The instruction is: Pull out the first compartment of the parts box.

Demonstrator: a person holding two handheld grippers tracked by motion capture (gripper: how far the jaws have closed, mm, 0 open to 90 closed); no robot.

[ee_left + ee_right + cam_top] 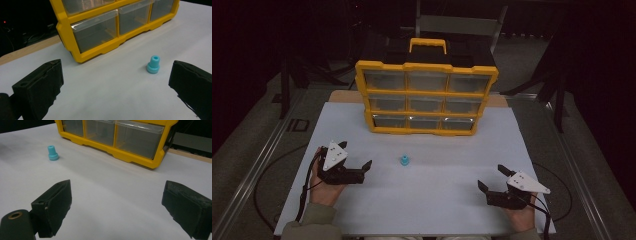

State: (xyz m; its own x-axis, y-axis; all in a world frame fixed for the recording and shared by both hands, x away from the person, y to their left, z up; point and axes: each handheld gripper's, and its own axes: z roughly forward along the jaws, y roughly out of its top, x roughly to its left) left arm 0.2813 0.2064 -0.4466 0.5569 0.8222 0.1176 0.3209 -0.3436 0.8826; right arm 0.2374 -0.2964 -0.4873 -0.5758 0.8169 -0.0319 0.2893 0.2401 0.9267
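White table surface (422, 200) holds one small light-blue plastic bushing (404, 160), upright with a hollow top, in front of one yellow nine-drawer organizer (426, 95). Two hands rest low (one each side): left gripper (358, 168) and right gripper (491, 179), jaws spread, both apart from the bushing.

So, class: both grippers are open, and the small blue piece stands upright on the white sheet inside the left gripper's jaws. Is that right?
Not quite. The small blue piece stands upright on the white sheet, but apart from the left gripper, out ahead of its open jaws, as the high view shows. The right gripper is open too.
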